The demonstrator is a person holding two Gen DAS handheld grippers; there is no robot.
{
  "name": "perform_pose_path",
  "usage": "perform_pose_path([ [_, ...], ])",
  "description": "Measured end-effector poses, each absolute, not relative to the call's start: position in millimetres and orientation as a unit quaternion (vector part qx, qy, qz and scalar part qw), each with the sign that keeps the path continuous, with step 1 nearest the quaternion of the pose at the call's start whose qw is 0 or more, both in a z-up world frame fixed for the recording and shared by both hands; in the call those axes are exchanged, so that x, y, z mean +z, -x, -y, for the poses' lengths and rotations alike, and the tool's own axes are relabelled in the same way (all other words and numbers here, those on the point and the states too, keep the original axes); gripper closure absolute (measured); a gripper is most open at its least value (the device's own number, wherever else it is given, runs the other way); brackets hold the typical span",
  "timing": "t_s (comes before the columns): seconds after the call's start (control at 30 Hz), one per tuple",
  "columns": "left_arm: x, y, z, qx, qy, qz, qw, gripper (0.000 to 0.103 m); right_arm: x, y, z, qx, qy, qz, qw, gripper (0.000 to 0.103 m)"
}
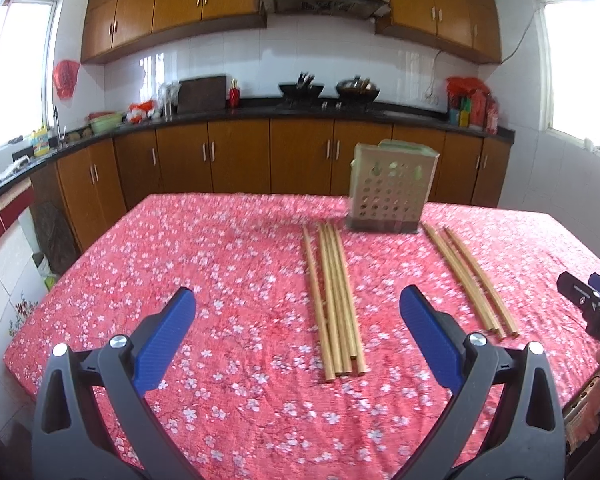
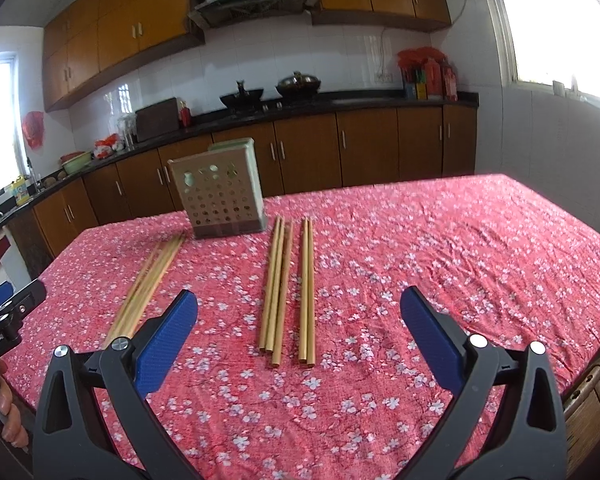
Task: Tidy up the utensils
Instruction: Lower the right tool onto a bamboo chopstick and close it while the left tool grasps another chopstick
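Wooden chopsticks (image 1: 338,300), two loose bundles (image 2: 286,284) ahead of both tongs, laid lengthwise for easy pinching; perforated holder (image 1: 392,190) beyond. Left tongs (image 1: 298,300), right tongs (image 2: 300,300): wide, empty.

- My right gripper (image 2: 299,320) hangs over the tabletop (image 2: 440,248), jaws wide, nothing between them.
- Five chopsticks (image 2: 286,284) lie ahead of it; more chopsticks (image 2: 148,280) lie left.
- Perforated holder (image 2: 218,192) stands upright beyond.

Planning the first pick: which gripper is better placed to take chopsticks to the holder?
Either: left gripper faces the left bundle, right gripper the right bundle. Both are open; the holder stands between.
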State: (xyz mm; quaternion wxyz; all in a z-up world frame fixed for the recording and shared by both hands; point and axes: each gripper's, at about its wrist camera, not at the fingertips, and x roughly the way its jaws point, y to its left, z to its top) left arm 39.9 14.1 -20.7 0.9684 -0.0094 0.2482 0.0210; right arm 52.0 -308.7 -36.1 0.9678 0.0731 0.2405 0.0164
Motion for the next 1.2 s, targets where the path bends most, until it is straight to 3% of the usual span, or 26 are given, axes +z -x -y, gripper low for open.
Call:
perform_pose_path([
  [0.13,-31,-69,-26,0.04,0.012,-0.293,0.955,0.004,-52,-93,322,0.006,-0.099,-0.305,0.947,0.03],
  [0.2,-36,-79,-30,0.044,0.009,-0.307,0.951,0.004,-62,-111,324,0.007,-0.103,-0.338,0.935,0.05],
  [0.3,-40,-93,-34,0.045,0.012,-0.321,0.946,0.004,-80,-142,328,0.013,-0.116,-0.39,0.914,0.068],
  [0.4,-43,-104,-37,0.041,0.017,-0.334,0.942,0.012,-90,-156,327,0.02,-0.123,-0.411,0.903,0.076],
  [0.5,-49,-112,-38,0.033,0.019,-0.348,0.937,0.022,-96,-165,324,0.026,-0.121,-0.425,0.897,0.078],
  [0.93,-67,-139,-34,-0.007,0.033,-0.385,0.923,0.037,-101,-183,321,0.023,-0.091,-0.434,0.896,0.089],
  [0.97,-69,-141,-33,-0.011,0.033,-0.388,0.921,0.04,-101,-183,321,0.018,-0.079,-0.434,0.897,0.094],
  [1.2,-83,-157,-27,-0.039,0.033,-0.421,0.906,0.059,-103,-192,328,-0.004,-0.079,-0.431,0.899,0.095],
])
